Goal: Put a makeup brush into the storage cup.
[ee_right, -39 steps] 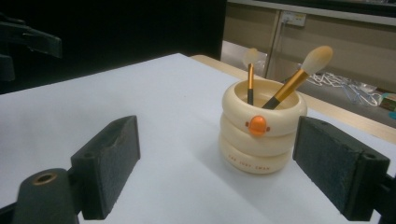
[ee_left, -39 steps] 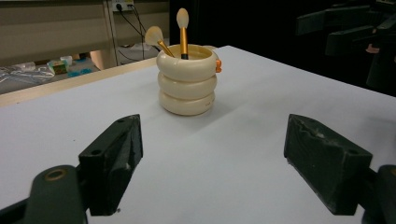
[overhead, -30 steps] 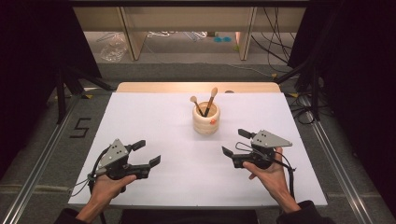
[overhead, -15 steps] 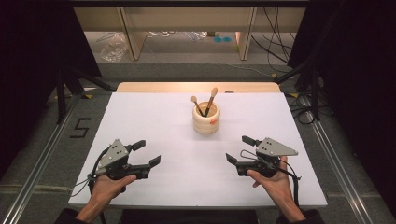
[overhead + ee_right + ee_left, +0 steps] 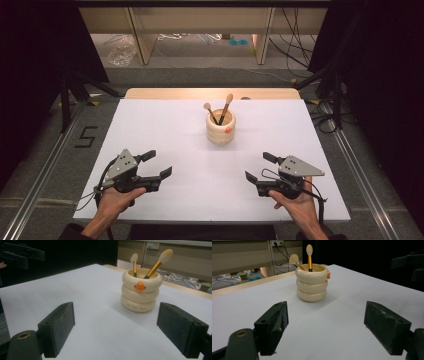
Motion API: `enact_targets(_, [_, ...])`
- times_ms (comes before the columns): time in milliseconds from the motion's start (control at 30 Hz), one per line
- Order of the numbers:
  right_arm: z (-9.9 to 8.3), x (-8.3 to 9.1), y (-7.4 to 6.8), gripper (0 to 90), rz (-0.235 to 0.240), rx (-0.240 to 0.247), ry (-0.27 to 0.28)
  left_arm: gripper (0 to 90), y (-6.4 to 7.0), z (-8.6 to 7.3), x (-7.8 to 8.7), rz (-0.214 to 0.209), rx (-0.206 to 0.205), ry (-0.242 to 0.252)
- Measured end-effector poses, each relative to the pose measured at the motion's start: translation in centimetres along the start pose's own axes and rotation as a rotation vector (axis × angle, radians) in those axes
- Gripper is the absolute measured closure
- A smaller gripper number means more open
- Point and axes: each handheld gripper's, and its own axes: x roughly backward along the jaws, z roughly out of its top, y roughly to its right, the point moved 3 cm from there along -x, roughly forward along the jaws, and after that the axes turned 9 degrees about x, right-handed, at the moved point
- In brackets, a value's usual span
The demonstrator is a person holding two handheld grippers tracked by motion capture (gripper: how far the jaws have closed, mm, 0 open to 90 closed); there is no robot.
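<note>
Standing in the upper middle of the high view, the cream ringed holder (image 5: 220,127) carries two makeup brushes (image 5: 225,107), well apart from both grippers. Left gripper (image 5: 152,164) and right gripper (image 5: 260,167) are both wide and hold nothing. The brushes look light, with soft tips; I would pinch the stiff golden handle (image 5: 152,270).

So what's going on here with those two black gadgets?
A person sits at a white table with a hand-held gripping tool in each hand. The left tool and the right tool both rest near the table's near edge, jaws open, holding nothing. Ahead stands a cream ringed cup with two makeup brushes upright inside, untouched.
</note>
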Motion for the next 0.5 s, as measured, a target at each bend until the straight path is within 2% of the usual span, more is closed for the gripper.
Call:
enact_targets(67, [-0.04,-0.11,0.00,15.8,-0.013,0.005,0.009,19.6,-0.05,0.01,0.01,-0.001,-0.005,-0.002])
enact_targets(100, [-0.07,-0.17,-0.06,15.8,-0.002,0.000,0.010,19.6,-0.02,-0.01,0.00,0.002,0.005,-0.001])
enact_targets(267, [-0.14,-0.22,-0.01,15.8,-0.003,0.003,0.005,19.6,-0.17,0.01,0.03,0.001,-0.007,-0.004])
enact_targets(300, [-0.18,-0.22,-0.15,15.8,0.012,-0.018,-0.006,19.6,-0.17,0.01,0.02,0.001,-0.005,-0.004])
enact_targets(333, [-0.17,-0.19,0.05,15.8,-0.003,0.002,-0.003,19.6,-0.18,0.02,0.01,0.000,-0.005,-0.003])
enact_targets(500, [-0.19,-0.24,0.13,15.8,-0.014,-0.003,0.009,19.6,-0.18,-0.02,-0.02,0.001,0.011,-0.002])
